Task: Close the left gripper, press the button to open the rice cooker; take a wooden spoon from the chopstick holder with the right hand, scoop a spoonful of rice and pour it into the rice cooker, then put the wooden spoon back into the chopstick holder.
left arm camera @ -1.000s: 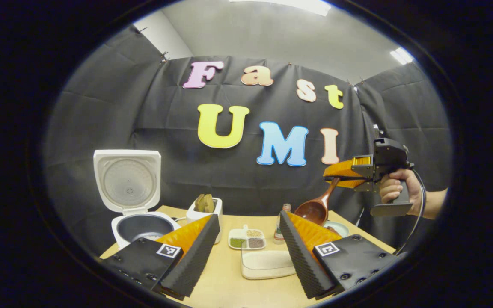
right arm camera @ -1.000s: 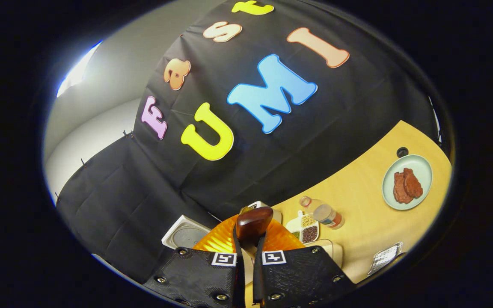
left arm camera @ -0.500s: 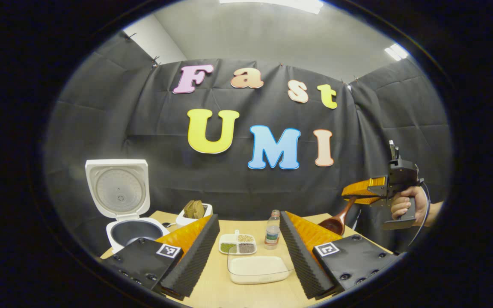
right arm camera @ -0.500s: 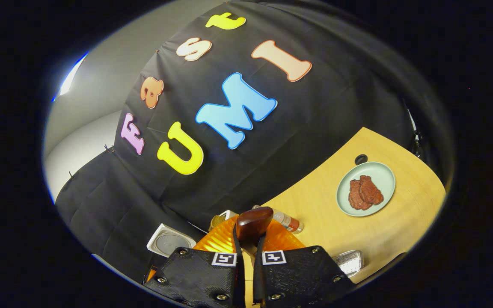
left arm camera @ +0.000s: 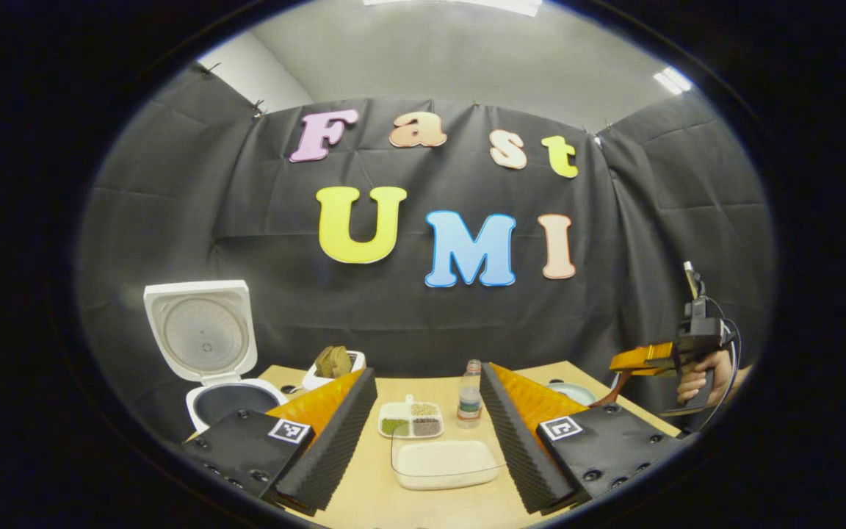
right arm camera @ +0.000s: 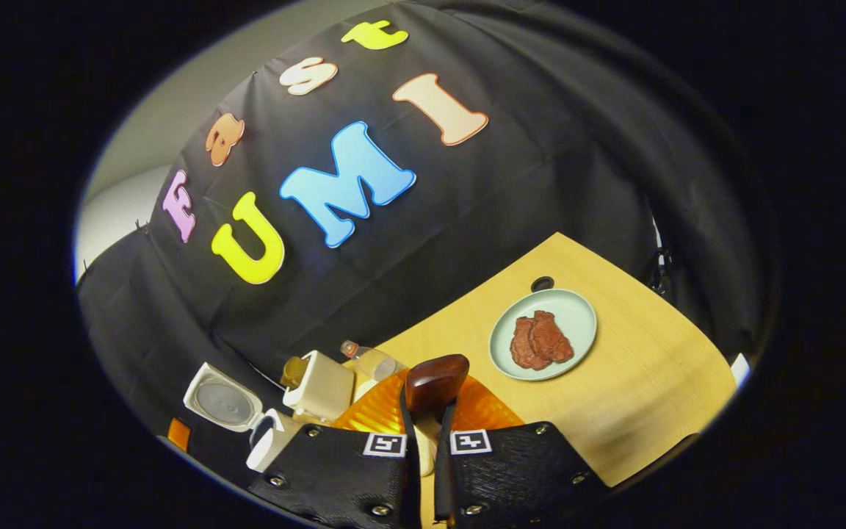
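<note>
— Where do we look from in the left gripper view?
— From low at the near edge of the table [left arm camera: 430, 507], facing the back wall.
— And the right gripper view?
— From high up, tilted, looking down. Both views show the rice cooker [left arm camera: 210, 353] [right arm camera: 236, 411] and the bottle [left arm camera: 470, 402] [right arm camera: 371, 361].

Light wooden bench [left arm camera: 434, 505] has the open white rice cooker [left arm camera: 226, 397] at far left, chopstick holder [left arm camera: 335, 369] beside it, then a divided grain tray [left arm camera: 410, 419], small bottle [left arm camera: 470, 400], a clear tub of rice [left arm camera: 445, 463], and a pale green plate with meat [right arm camera: 543, 333].
</note>
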